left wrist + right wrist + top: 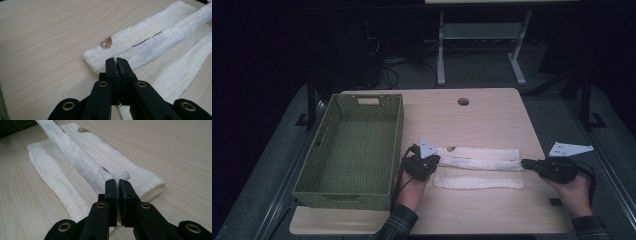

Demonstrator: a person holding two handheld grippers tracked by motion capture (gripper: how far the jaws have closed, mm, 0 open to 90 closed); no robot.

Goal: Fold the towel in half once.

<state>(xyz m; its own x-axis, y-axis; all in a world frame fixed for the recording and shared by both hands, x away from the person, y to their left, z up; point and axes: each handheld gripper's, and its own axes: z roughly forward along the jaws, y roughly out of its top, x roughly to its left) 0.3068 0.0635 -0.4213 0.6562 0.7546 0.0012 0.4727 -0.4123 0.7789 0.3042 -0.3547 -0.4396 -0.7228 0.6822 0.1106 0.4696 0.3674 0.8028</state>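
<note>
Item: white cloth (479, 167), centre of frame on worktop (492, 115), half folded. Left tongs (432, 161) and right tongs (524, 163) each clamp one end of lifted fold. Remaining, by estimate: finish fold, move to basket (357, 145) at left.

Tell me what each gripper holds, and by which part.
Both are shut on the white cloth: the left gripper pinches its lifted fold at one end, the right gripper at the opposite end.

Ribbed white cloth (479, 167), matt wooden table (492, 117)
</note>
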